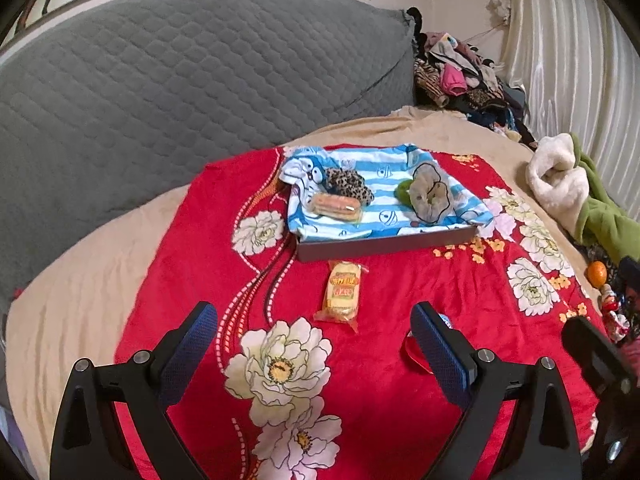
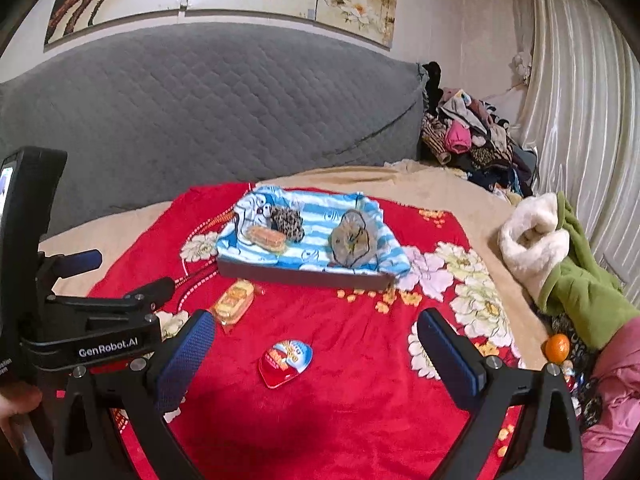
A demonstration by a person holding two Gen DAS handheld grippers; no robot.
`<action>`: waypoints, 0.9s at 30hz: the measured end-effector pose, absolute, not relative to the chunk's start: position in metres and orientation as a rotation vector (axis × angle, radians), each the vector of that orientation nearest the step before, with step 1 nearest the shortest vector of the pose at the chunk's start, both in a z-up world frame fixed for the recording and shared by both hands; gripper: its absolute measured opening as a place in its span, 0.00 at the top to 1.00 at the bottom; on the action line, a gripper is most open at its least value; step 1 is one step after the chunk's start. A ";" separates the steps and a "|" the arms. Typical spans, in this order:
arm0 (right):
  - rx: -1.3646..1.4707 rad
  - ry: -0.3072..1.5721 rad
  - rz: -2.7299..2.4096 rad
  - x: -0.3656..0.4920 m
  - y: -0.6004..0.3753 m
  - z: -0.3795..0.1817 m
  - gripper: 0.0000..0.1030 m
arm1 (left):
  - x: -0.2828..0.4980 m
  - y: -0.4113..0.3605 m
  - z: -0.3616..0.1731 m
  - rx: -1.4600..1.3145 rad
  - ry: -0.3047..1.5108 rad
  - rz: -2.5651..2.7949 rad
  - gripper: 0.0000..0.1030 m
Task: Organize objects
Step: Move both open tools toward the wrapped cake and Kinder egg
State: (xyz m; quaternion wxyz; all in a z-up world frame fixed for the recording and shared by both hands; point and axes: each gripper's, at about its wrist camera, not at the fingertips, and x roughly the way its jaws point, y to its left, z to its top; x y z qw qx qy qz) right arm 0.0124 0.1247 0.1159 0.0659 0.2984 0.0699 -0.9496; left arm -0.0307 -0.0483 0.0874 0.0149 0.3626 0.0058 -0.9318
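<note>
A grey tray point(image 1: 384, 245) lined with a blue striped cloth sits on the red floral blanket point(image 1: 400, 360). In it lie a wrapped snack point(image 1: 337, 206), a leopard scrunchie point(image 1: 349, 185) and a grey scrunchie point(image 1: 431, 196). A yellow snack packet point(image 1: 342, 293) lies in front of the tray, ahead of my open, empty left gripper point(image 1: 314, 334). In the right wrist view the tray point(image 2: 304, 276) and yellow packet point(image 2: 234, 302) show, and a red egg-shaped pack point(image 2: 285, 362) lies between the fingers of my open right gripper point(image 2: 314, 342).
A grey quilted headboard point(image 1: 180, 80) stands behind. A clothes pile point(image 1: 460, 76) lies at back right, a green and white garment point(image 2: 560, 264) and an orange point(image 2: 557, 347) at the right. The left gripper body point(image 2: 80, 320) shows at the left of the right view.
</note>
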 end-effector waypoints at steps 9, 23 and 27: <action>1.000 0.190 -2.845 0.002 0.125 0.076 0.01 | -0.051 -0.047 0.054 1.183 0.005 -2.877 0.05; 1.076 0.189 -2.820 -0.013 0.122 0.043 0.01 | -0.080 -0.043 0.018 1.249 0.005 -2.867 0.05; 1.094 0.175 -2.816 -0.018 0.122 0.036 0.01 | -0.084 -0.041 0.014 1.255 0.001 -2.866 0.05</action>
